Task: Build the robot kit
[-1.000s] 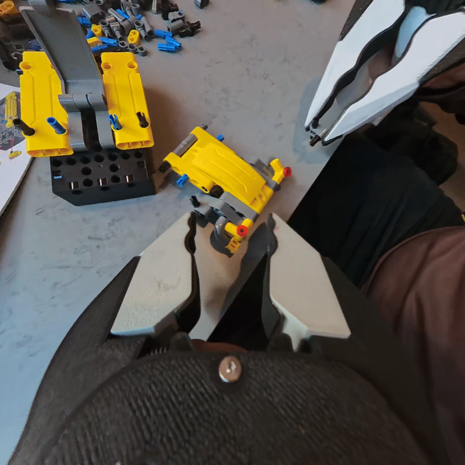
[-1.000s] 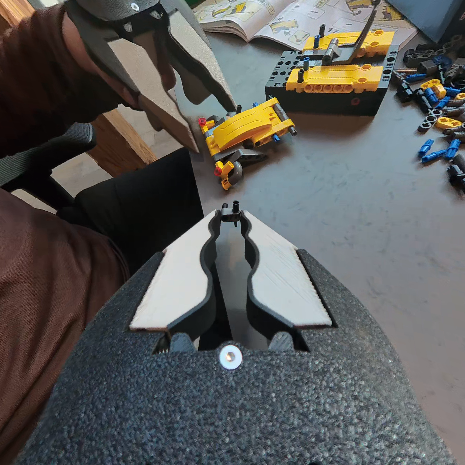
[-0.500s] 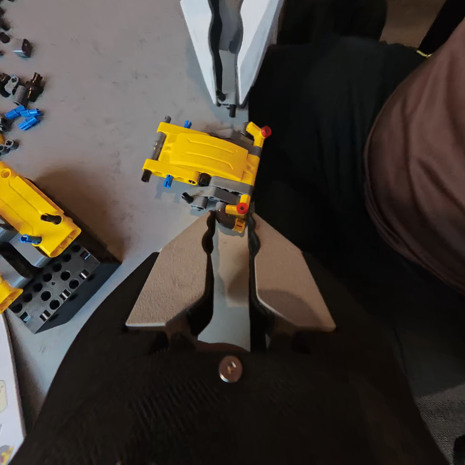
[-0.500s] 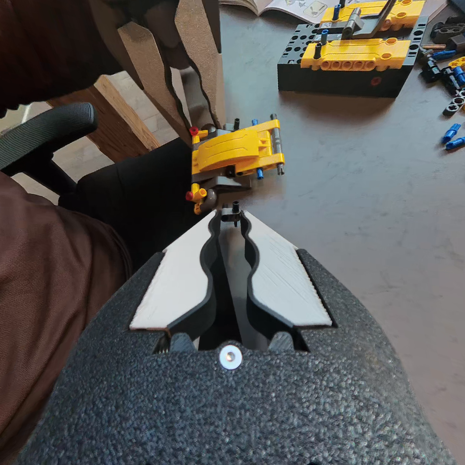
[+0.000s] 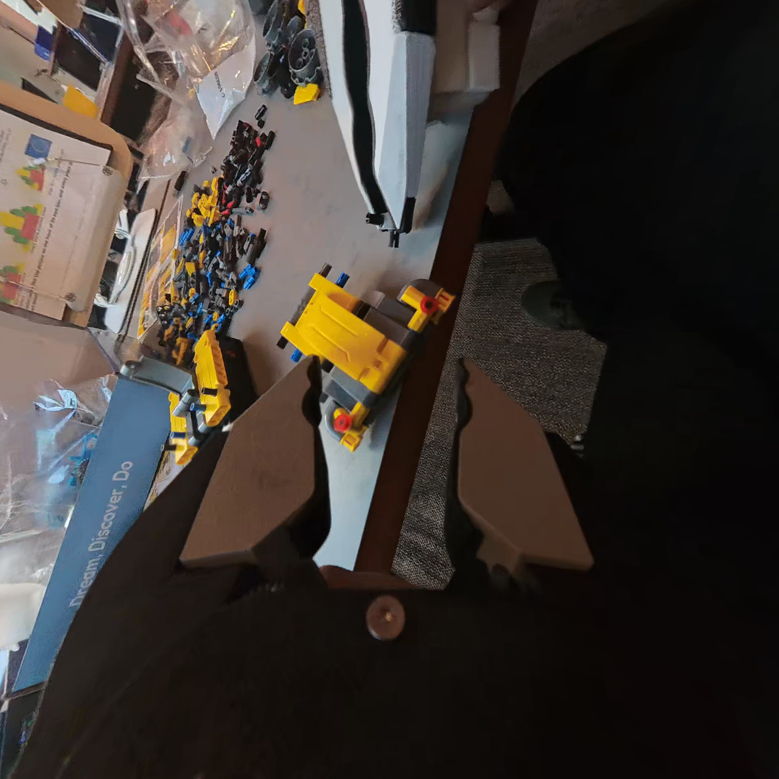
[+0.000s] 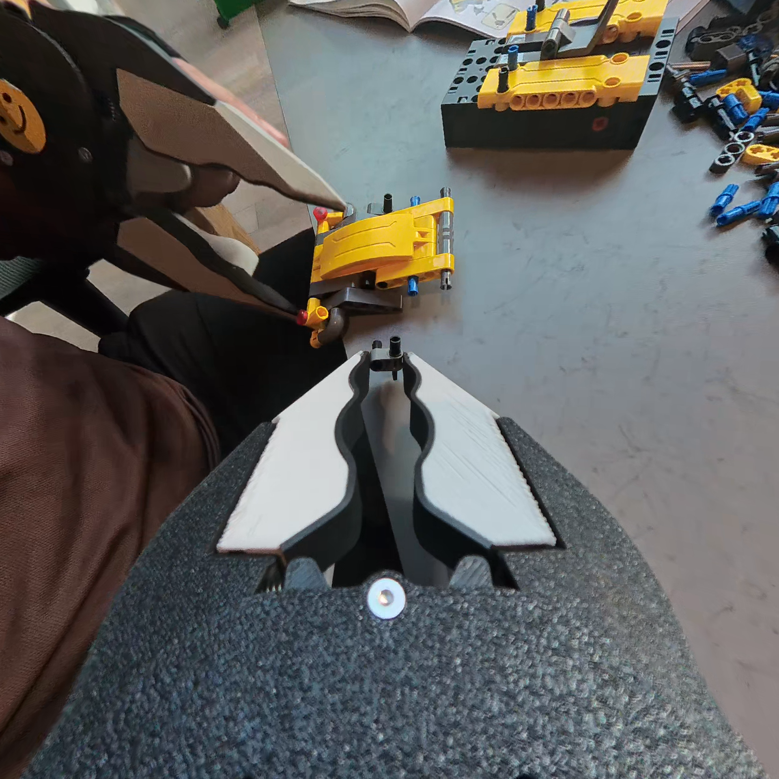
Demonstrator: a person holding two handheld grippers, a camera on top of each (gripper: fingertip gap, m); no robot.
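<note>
A yellow and grey brick assembly (image 5: 350,337) with red-tipped pins lies at the table's near edge; it also shows in the right wrist view (image 6: 379,248). My left gripper (image 5: 383,371) is open wide, and its fingertips (image 6: 341,204) flank the assembly's red-pinned end, at or very near both red pins. One finger hangs past the table edge. My right gripper (image 6: 385,358) is shut on a small black connector piece (image 6: 383,356) and holds it just short of the assembly's side. It also shows at the top of the left wrist view (image 5: 390,219).
A black perforated block with yellow beams (image 6: 548,92) stands farther back. Loose blue, black and yellow pieces (image 6: 742,105) lie at the right. An open booklet (image 6: 421,12), a blue box (image 5: 105,506) and plastic bags (image 5: 189,50) are about. The table edge (image 5: 421,379) drops to carpet. About 7 cm separates my left fingertips from my right.
My left gripper has opened wider and tilted, and now straddles the assembly's red-pinned end. The right gripper, still shut on the black piece, has stayed close to the assembly.
</note>
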